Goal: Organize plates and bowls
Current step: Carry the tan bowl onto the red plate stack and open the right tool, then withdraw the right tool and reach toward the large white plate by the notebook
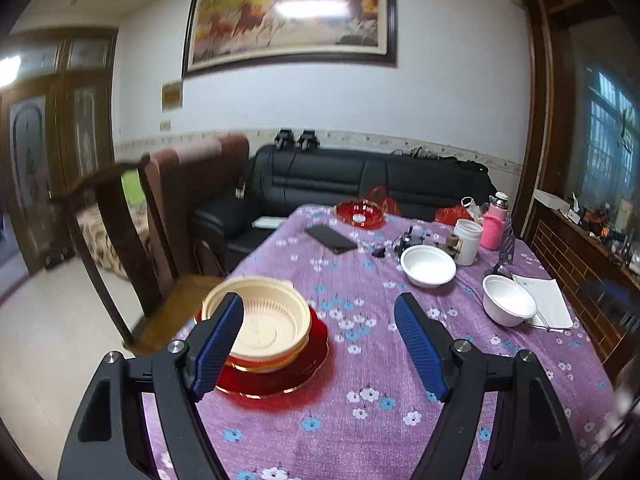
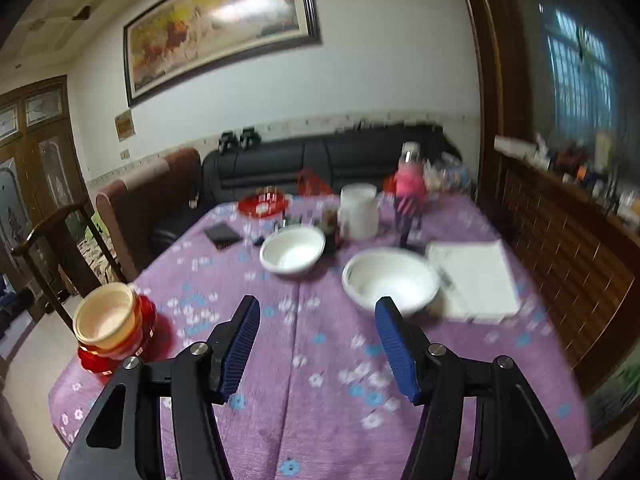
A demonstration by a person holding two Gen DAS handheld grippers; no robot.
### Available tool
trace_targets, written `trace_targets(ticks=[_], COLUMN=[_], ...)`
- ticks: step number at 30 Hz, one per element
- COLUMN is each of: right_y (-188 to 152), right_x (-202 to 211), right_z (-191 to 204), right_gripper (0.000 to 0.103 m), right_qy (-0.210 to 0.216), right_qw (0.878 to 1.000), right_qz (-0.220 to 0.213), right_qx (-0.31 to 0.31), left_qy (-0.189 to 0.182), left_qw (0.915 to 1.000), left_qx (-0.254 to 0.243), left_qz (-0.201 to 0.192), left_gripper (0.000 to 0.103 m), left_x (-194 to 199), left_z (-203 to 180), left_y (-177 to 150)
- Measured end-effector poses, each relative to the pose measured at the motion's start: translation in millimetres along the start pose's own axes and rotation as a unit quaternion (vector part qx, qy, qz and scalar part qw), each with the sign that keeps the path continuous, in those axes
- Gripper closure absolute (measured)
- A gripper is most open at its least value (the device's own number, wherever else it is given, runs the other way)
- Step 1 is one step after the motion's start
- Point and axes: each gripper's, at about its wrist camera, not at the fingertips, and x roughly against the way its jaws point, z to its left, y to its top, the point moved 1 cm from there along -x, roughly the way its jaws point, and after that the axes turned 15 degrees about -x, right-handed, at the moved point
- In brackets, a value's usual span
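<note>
A cream plastic bowl (image 1: 266, 320) is stacked on a red plate (image 1: 276, 376) at the table's near left corner; the stack also shows in the right wrist view (image 2: 110, 320). Two white bowls stand to the right, one farther (image 1: 428, 266) (image 2: 292, 254) and one nearer (image 1: 508, 300) (image 2: 390, 282). A red glass dish (image 1: 360, 212) (image 2: 264, 204) sits at the far end. My left gripper (image 1: 320, 320) is open and empty, its left finger in front of the cream bowl. My right gripper (image 2: 318, 320) is open and empty above the cloth, just short of the nearer white bowl.
The purple flowered tablecloth (image 1: 360, 420) covers the table. A dark phone (image 1: 331, 239), a white mug (image 1: 468, 240), a pink bottle (image 1: 493, 224) and papers (image 1: 550, 304) lie on it. A wooden chair (image 1: 120, 240) stands at the left, a black sofa (image 1: 360, 178) behind.
</note>
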Motion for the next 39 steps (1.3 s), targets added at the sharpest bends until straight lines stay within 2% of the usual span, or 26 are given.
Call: trace_targets(ticks=[2,6,9,13,18,21,27,33,39], right_y=[18,46,45,35,21,15,9,22,59], right_x=[14,38,39,24,-16,-38,-66,-81,-88], right_z=[9,35,51,64,60,50,28,13,-7], right_gripper=[0.028,0.025,0.020,0.020,0.020,0.020,0.020,0.020,0.020], right_qy=[0.005,0.035,0.065,0.091,0.075,0.066,0.049,0.035,0.017], right_qw=[1.000,0.998,0.996,0.995,0.997,0.997,0.997,0.998,0.998], right_qz=[-0.016,-0.049,-0.053,-0.034,-0.008,0.015,0.031,0.030,-0.001], right_qx=[0.007,0.010,0.004,-0.001,-0.008,-0.024,-0.043,-0.049,-0.056], left_qy=[0.006,0.020,0.022,0.035,0.054,0.054,0.052,0.050,0.054], left_qw=[0.9998,0.9988,0.9985,0.9980,0.9974,0.9976,0.9965,0.9949,0.9927], left_qx=[-0.010,-0.016,-0.021,-0.038,-0.045,-0.044,-0.059,-0.078,-0.091], left_qz=[-0.014,-0.041,-0.047,-0.036,-0.014,0.006,0.029,0.039,0.058], left_gripper=[0.020,0.018,0.017,0.017,0.017,0.017,0.017,0.017,0.017], left_x=[10,21,21,11,-7,-22,-47,-66,-82], left_z=[-4,-11,-15,-17,-15,-14,-25,-44,-57], left_y=[9,24,28,29,21,17,20,23,21])
